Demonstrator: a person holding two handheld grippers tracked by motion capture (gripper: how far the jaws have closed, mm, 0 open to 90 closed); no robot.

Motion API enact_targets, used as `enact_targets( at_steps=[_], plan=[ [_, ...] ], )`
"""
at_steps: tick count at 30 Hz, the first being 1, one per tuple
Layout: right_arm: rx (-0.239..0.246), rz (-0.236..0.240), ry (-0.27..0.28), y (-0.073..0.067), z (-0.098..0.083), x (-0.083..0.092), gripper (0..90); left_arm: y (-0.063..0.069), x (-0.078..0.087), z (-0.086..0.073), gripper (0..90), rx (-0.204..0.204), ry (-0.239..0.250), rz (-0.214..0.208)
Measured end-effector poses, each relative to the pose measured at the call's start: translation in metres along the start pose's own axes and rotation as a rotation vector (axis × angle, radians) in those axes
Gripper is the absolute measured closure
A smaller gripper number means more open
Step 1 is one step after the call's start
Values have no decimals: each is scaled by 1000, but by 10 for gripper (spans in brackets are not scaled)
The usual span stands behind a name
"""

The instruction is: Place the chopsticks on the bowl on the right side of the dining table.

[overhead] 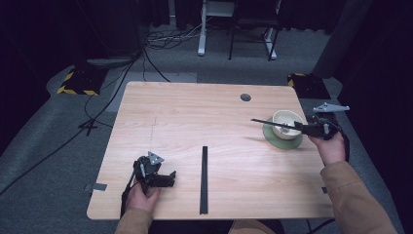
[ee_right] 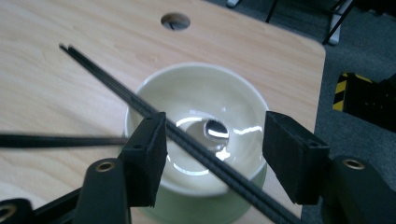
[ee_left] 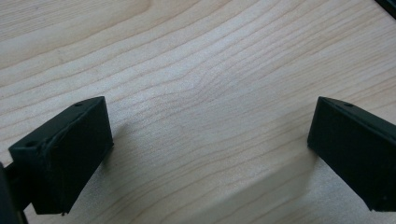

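- The right gripper is at the right edge of the wooden table, just by a pale bowl.
- The bowl sits on a green saucer near the table's right side.
- A pair of black chopsticks lies across the top of the bowl, with the thin tips pointing out over the table.
- In the right gripper view, the two black jaws are wide apart. The chopsticks run between them, close by one jaw. It is hard to tell if that jaw touches them, but the jaws do not squeeze them.
- A second pair of chopsticks lies flat on the table near the front edge, well apart from the bowl.
- The left gripper rests low on the table at the front left, beside that second pair.
- Its jaws are wide apart too, with bare wood between them.
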State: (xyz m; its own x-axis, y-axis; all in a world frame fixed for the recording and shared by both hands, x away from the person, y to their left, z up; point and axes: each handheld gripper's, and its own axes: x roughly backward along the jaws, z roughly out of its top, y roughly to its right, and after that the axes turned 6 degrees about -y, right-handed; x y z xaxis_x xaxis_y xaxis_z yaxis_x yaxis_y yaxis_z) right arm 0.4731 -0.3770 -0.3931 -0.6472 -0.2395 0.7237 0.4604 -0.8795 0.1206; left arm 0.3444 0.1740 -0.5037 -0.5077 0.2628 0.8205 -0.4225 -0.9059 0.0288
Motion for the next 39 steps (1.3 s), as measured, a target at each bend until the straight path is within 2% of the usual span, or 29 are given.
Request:
enact_targets(
  at_steps=[3,6,7,8,9,13,20,25,29,31,32,33,34,36,37,38,39],
  plan=[
    [12,10,-17,-1,-4,-3,372,0,0,0,2,-1,1,6],
    [57,-11,-42,-9,-7,-12,365,0,-1,0,2,0,5,6],
    [57,-11,-42,-9,-7,-12,365,0,-1,0,2,0,5,6],
    [85,-67,-60,-10,-8,-16,366,0,-1,0,2,0,5,6],
    [83,-84,-66,-8,-8,-18,367,0,-1,0,2,0,5,6],
    [54,-113,-92,2,-11,-26,371,0,-1,0,2,-1,4,6],
    [15,-163,-93,18,-12,-33,381,0,-1,0,2,0,4,6],
    [-27,-159,-90,26,-11,-35,380,0,-1,0,2,-1,4,5],
    [-61,-137,-50,31,-10,-26,386,0,-1,0,2,0,4,6],
    [-70,-140,-38,34,-10,-23,387,0,-1,0,2,0,4,6],
    [-99,-146,-27,40,-9,-18,388,0,-1,0,2,0,4,6],
    [-99,-146,-27,40,-9,-18,388,0,-1,0,2,0,4,6],
    [-121,-157,-18,48,-11,-15,388,0,-1,0,2,0,4,5],
    [-152,-162,-16,54,-13,-13,388,0,-1,0,2,-1,4,7],
    [-152,-162,-16,54,-13,-13,388,0,-1,0,2,-1,4,7],
    [-178,-173,-12,60,-15,-12,388,0,0,0,3,0,1,3],
    [-178,-173,-12,60,-15,-12,388,0,0,0,3,0,1,3]
  ],
)
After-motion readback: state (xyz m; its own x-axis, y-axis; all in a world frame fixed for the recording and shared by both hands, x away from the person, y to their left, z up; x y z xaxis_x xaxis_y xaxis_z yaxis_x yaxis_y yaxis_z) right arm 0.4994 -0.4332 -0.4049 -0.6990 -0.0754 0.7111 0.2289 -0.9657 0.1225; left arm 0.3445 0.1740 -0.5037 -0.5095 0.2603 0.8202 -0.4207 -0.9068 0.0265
